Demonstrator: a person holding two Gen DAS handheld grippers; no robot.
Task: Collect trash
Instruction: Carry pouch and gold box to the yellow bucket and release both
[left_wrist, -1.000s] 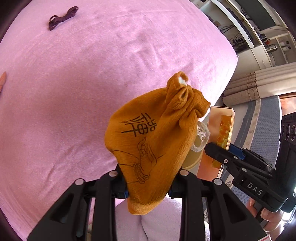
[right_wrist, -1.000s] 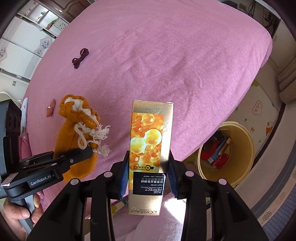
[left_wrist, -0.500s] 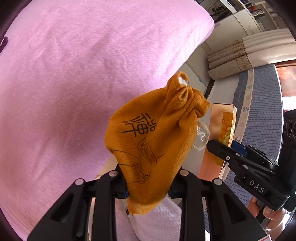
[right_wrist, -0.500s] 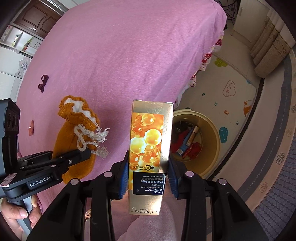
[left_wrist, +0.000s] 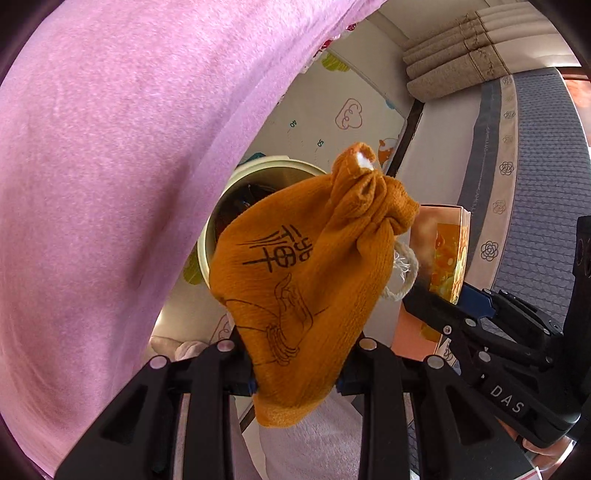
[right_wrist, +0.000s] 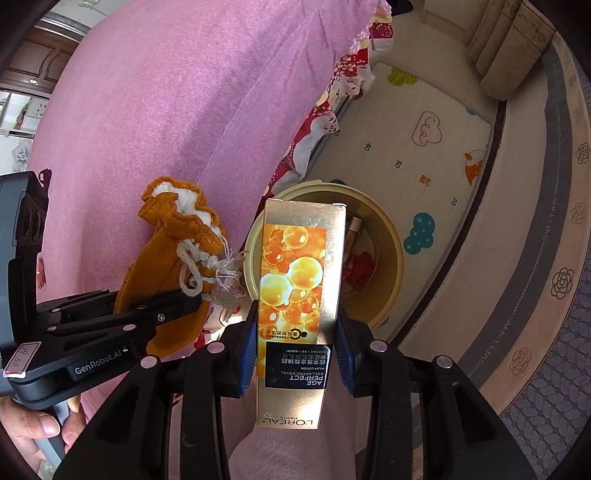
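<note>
Both grippers have swung off the bed since a second ago; a yellow bin now lies beyond their loads.

Left gripper: fingers clenched on the lower body of an orange pouch. Soft ribbed cloth, black ink character and a drawn hand, drawstring neck bunched, frayed white cord trailing.

Right gripper: blue pads clamping a tall carton, glossy gold card with orange bubbles, L'Oréal print upside down.

Bin: round, smooth plastic, red scraps and a small tube inside, standing on the floor by the bed.

Pink fuzzy bedspread to the left; floral valance below its edge. Cream play mat with clouds and numbers; grey rose-bordered rug farther out.
</note>
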